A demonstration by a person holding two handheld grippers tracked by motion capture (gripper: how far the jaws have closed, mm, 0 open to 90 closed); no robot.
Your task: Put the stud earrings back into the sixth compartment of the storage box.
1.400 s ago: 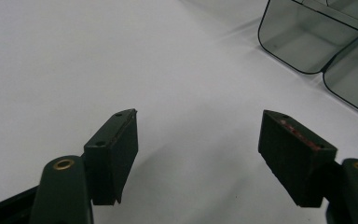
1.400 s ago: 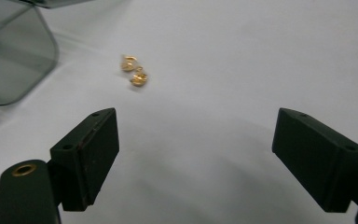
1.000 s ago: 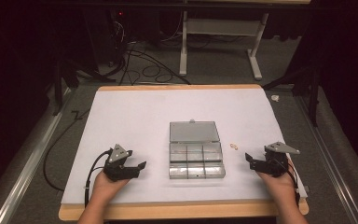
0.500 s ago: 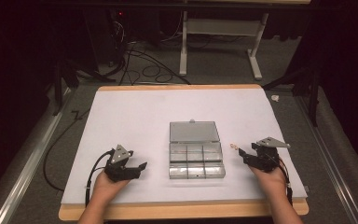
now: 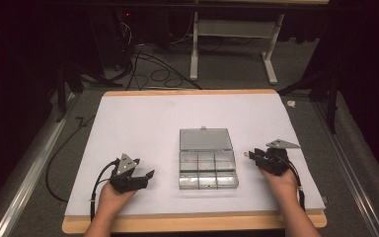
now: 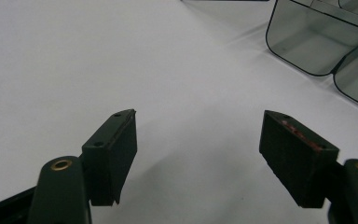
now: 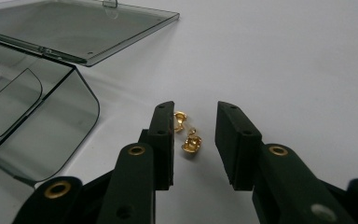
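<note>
A clear grey compartment box [image 5: 208, 169] lies open at the table's middle, its lid [image 5: 206, 139] laid flat behind it. In the right gripper view a small gold earring [image 7: 187, 136] lies on the white sheet between the jaws of my right gripper [image 7: 194, 130], which is open and straddles it just right of the box [image 7: 37, 121]. In the high view the right gripper [image 5: 256, 155] sits by the box's right side. My left gripper [image 5: 145, 177] rests open on the sheet left of the box; its wide-apart jaws [image 6: 198, 140] hold nothing, and box corners [image 6: 317, 46] show ahead.
The white sheet [image 5: 143, 123] covers a wooden table [image 5: 187, 223]. Cables [image 5: 148, 69] and a white stand's legs [image 5: 232, 54] lie on the floor beyond the far edge. Metal rails [image 5: 24, 163] run along both sides of the table.
My right gripper has moved left and forward toward the box's right side, bringing its jaws around the earring. The left gripper has stayed put.
</note>
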